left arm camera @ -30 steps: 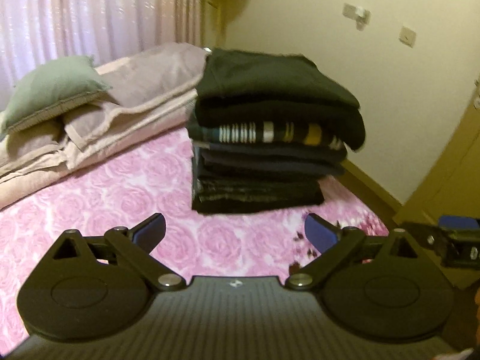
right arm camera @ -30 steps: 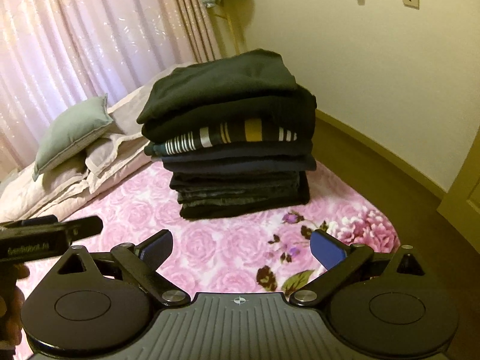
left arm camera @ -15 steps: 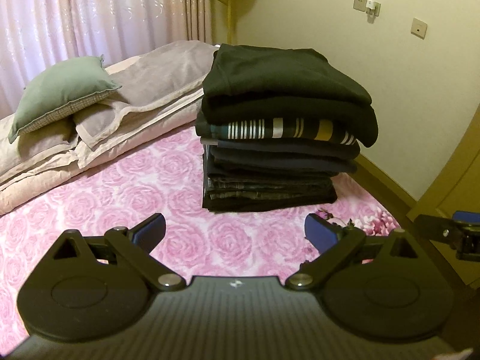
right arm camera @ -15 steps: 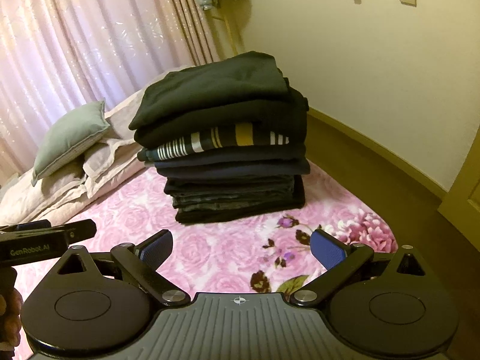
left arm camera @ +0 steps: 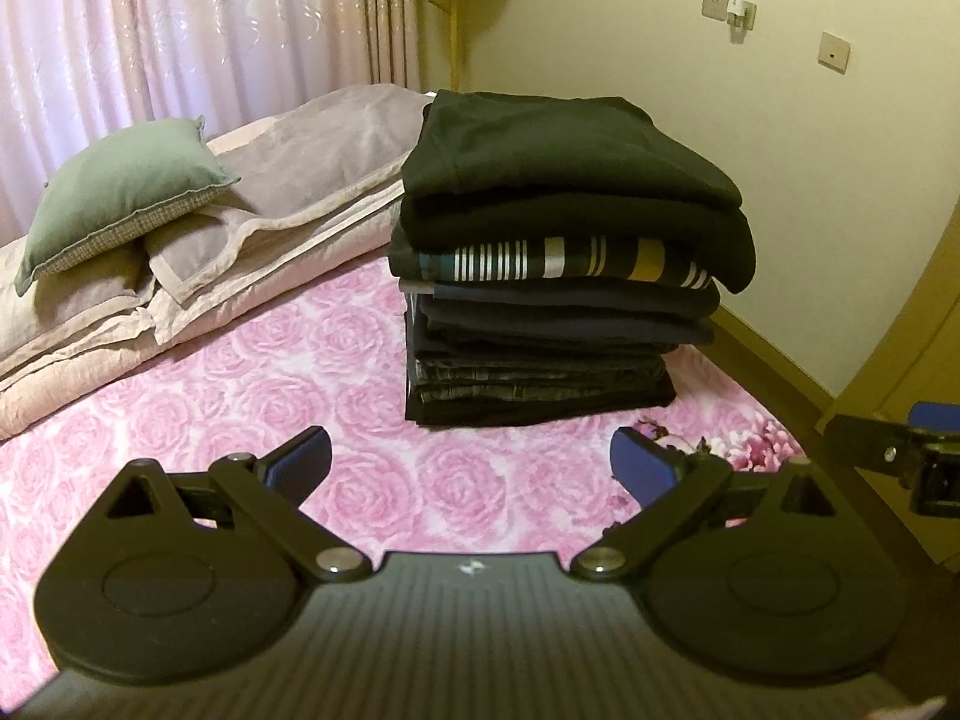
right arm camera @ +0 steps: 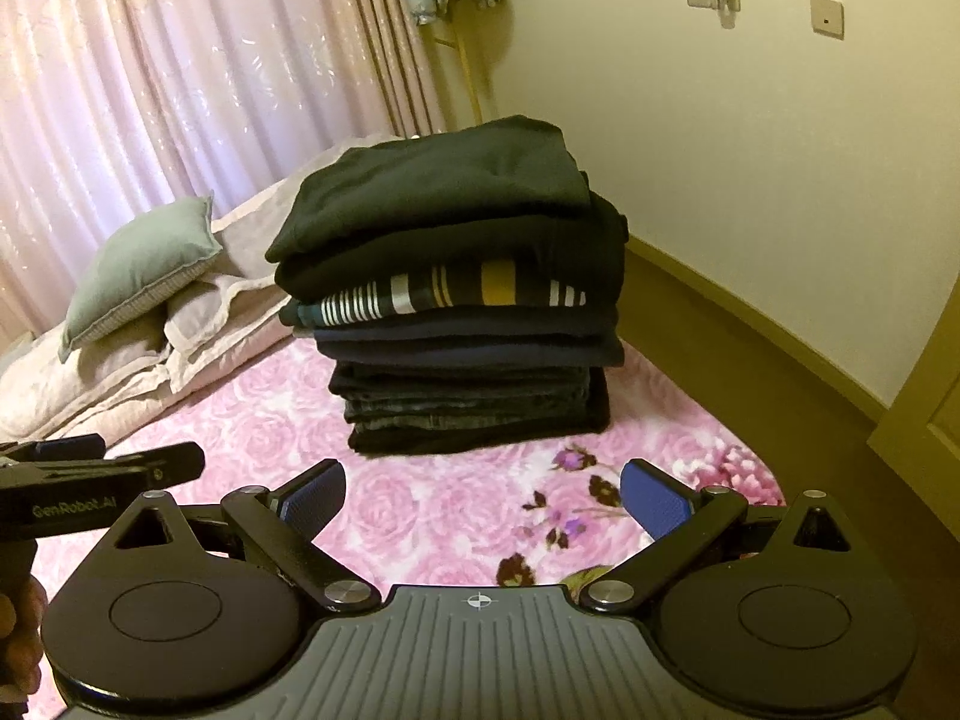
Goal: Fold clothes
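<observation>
Two tools hang over the pink bed point(left arm camera: 240, 396). Left tool point(left arm camera: 471, 462) and right tool point(right arm camera: 483, 495) both have their blue pads wide apart, holding and touching nothing. A pile of folded clothes point(left arm camera: 558, 264) sits on the bed ahead, well apart from both.

Stack of folded clothes point(left arm camera: 564, 264) on the bed point(left arm camera: 252, 396), ahead of both hand-held grippers.
The stack sits near the bed's far right corner; a folded quilt point(left arm camera: 252, 252) lies to its left along the far edge, with a pillow point(left arm camera: 120, 192) on top. Curtains point(left arm camera: 180, 36) hang behind; the wall point(left arm camera: 750, 138) stands right.
</observation>
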A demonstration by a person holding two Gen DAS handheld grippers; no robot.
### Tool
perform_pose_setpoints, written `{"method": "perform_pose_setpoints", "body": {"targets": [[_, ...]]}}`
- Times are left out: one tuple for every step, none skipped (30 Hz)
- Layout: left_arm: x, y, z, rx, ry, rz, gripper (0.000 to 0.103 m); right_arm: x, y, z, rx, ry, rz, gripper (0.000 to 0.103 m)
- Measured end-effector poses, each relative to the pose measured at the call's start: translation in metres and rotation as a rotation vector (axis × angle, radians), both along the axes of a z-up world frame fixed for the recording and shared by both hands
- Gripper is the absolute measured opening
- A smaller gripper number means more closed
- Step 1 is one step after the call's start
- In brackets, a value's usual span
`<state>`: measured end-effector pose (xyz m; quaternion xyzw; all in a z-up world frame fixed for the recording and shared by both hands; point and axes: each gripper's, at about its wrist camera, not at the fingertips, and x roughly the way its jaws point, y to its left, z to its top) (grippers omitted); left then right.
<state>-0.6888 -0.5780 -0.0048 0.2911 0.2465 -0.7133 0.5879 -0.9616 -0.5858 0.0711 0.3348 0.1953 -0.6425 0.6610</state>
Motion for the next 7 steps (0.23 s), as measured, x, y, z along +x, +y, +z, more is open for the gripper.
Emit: {"method": "perform_pose_setpoints", "body": {"targets": [[-0.0005, 0.0004, -0.0001, -0.001, 0.0, -0.004, 0.098, 0.0007, 0.0002, 0.0002, -0.001, 0.0, 0.0, 0.101], [-0.0009, 0.0008, -0.0001, -0.001, 0.001, -0.008, 0.098, 0.0016, 0.0006, 0.0005, -0.003, 0.0, 0.001, 0.101], [-0.0009, 0.0013, 0.0001, -0.004, 0.002, -0.011, 0.098, 0.0026, 0.0011, 0.0007, -0.004, 0.002, 0.002, 0.101], [-0.001, 0.0019, 0.0003, -0.007, 0.004, -0.013, 0.098, 0.0033, 0.0015, 0.0007, -0.005, 0.004, 0.003, 0.101], [-0.0009, 0.0027, 0.0005, -0.014, 0.005, -0.015, 0.098, 0.0039, 0.0018, 0.0007, -0.005, 0.004, 0.003, 0.101], [-0.0004, 0.0036, 0.0008, -0.023, 0.006, -0.011, 0.098, 0.0042, 0.0022, 0.0007, -0.006, 0.004, 0.002, 0.101], [0.0, 0.0045, 0.0012, -0.031, 0.007, -0.008, 0.098, 0.0043, 0.0024, 0.0007, -0.006, 0.005, -0.001, 0.101]]}}
